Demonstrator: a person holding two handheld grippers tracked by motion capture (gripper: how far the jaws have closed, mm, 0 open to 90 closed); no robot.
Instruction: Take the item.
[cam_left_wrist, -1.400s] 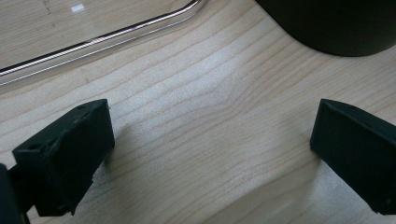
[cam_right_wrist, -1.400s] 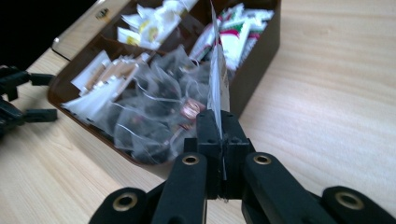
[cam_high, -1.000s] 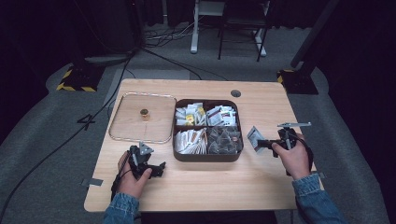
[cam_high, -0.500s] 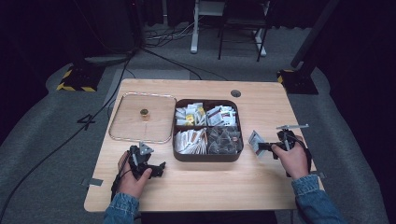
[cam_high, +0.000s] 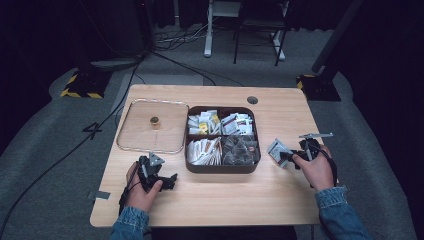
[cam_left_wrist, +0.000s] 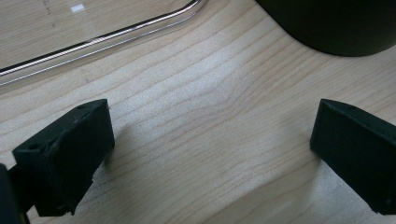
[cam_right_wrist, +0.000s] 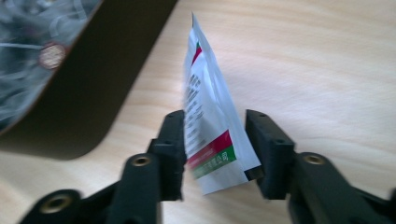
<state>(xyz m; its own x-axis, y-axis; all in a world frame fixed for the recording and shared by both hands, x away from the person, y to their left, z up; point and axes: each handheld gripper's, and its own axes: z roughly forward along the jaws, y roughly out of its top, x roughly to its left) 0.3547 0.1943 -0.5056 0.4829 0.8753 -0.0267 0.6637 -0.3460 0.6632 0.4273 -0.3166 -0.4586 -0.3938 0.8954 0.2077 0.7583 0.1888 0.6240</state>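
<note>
little changed — right gripper (cam_right_wrist: 212, 149) still holding sachet (cam_right_wrist: 210, 126), left gripper (cam_left_wrist: 210, 154) unmoved

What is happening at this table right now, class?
A person works at a wooden table with a gripper in each hand. The right gripper holds a small white sachet between its jaws, just right of a dark four-compartment box filled with sachets and tea bags. The left gripper rests low over bare wood, jaws wide apart and holding nothing. The box's clear lid lies flat to its left.
</note>
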